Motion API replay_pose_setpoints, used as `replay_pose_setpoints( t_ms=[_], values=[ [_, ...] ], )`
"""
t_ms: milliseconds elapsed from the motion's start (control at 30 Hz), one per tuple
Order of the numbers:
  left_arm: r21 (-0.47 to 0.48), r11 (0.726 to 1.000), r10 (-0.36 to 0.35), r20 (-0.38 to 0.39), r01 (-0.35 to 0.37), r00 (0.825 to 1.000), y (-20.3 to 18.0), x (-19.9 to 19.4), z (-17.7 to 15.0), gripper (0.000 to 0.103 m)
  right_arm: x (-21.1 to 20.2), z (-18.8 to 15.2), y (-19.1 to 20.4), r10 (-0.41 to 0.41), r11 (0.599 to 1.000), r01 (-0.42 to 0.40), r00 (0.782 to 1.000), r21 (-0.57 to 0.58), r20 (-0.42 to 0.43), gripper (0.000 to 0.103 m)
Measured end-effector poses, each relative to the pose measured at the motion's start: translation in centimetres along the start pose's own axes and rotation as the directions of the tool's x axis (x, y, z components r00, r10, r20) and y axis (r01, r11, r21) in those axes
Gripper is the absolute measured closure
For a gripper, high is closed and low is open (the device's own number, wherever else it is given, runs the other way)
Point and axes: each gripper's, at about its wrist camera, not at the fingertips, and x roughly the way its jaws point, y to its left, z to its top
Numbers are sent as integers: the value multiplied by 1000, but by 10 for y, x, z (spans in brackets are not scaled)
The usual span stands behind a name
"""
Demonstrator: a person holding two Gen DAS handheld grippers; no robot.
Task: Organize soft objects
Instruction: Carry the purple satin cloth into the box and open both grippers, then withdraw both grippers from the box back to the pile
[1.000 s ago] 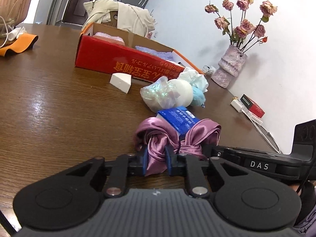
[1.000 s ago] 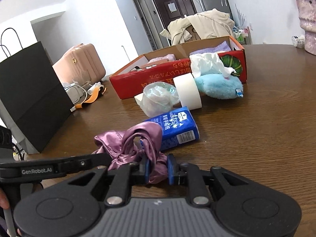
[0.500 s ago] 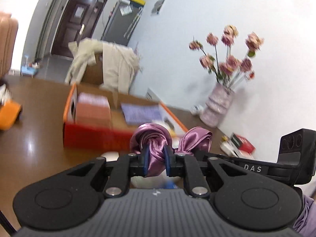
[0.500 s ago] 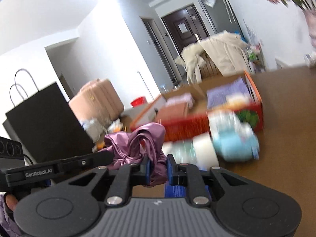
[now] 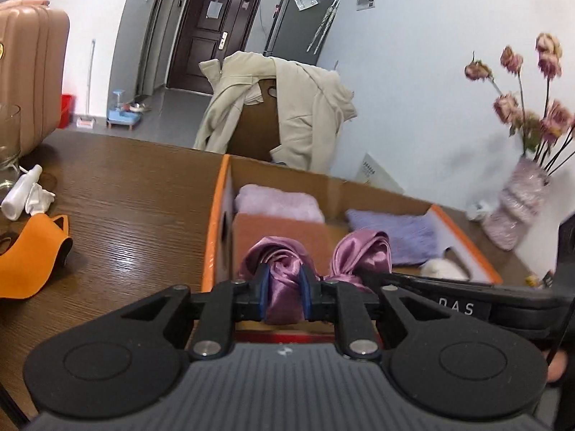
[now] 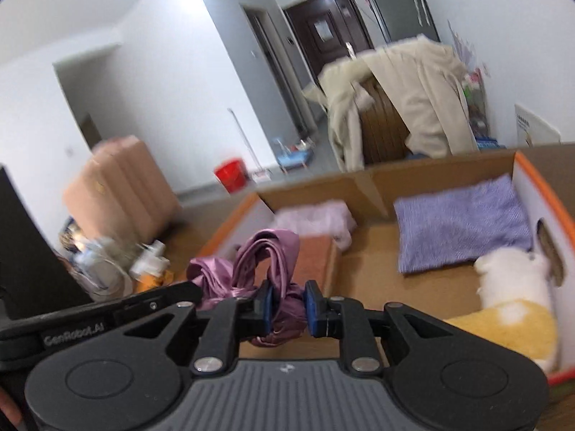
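Note:
Both grippers hold one purple satin cloth [image 5: 284,273] between them, above the near edge of an open cardboard box [image 5: 215,222] with orange rims. My left gripper [image 5: 284,292] is shut on the cloth's left bunch. My right gripper [image 6: 287,303] is shut on its other bunch [image 6: 269,262]. Inside the box lie a pink fluffy towel [image 5: 276,203], a rust-coloured folded cloth [image 5: 287,230], a lilac knitted cloth [image 6: 460,222], a white plush item [image 6: 510,276] and a yellow cloth [image 6: 510,327].
An orange mask [image 5: 28,255] and a white bottle [image 5: 19,197] lie on the brown wooden table [image 5: 125,208] at the left. A vase of dried roses [image 5: 517,212] stands at the right. A chair draped with a beige coat [image 5: 287,107] stands behind the box.
Both grippers lifted the purple cloth off the table and carried it forward to above the box. The items that lay in front of the box have dropped out of view.

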Motion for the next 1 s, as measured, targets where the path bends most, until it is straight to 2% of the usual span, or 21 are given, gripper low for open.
replay_pose_setpoints(
  t_ms=[100, 133, 200, 233, 300, 400, 500, 600, 700, 767, 833, 1000],
  values=[
    [42, 999, 17, -8, -17, 1000, -3, 2, -6, 84, 6, 0, 8, -25, 998, 24, 999, -53, -21, 81],
    [54, 998, 16, -3, -16, 1000, -4, 1, -7, 79, 8, -1, 8, -31, 998, 29, 999, -61, -35, 78],
    [67, 998, 6, 4, -6, 1000, -8, -2, -7, 57, 10, -2, 5, -34, 999, 31, 998, -43, -62, 75],
    [67, 998, 8, 15, -9, 1000, -10, -4, -6, 48, 11, -2, 3, -29, 999, 27, 997, -27, -77, 69],
    [86, 996, 5, 23, -7, 1000, -15, -8, -5, 48, 7, -2, -1, -16, 1000, 16, 996, -5, -83, 58],
    [90, 996, 17, 37, -20, 999, -17, -16, -2, 45, -4, 3, 1, -26, 999, 25, 998, -21, -61, 50],
    [113, 993, 32, 55, -38, 998, -23, -32, 1, 38, -29, 11, 4, -77, 996, 76, 997, -47, -8, 39],
    [147, 989, 16, 74, -27, 997, -31, -58, 4, 34, -65, 19, 3, -125, 991, 127, 991, -46, 41, 34],
    [166, 985, 16, 137, -39, 991, -40, -97, 3, 20, -113, 18, 7, -139, 988, 146, 983, -57, 122, 30],
    [171, 984, 27, 180, -58, 983, -46, -125, -4, 7, -147, 9, 12, -138, 985, 154, 972, -72, 188, 23],
    [173, 982, 42, 226, -82, 973, -50, -153, -17, 3, -177, -7, 18, -143, 981, 169, 961, -95, 237, 14],
    [162, 985, 19, 235, -59, 972, -51, -201, -53, 0, -230, -58, 22, -191, 971, 226, 930, -78, 315, 13]
  ],
)
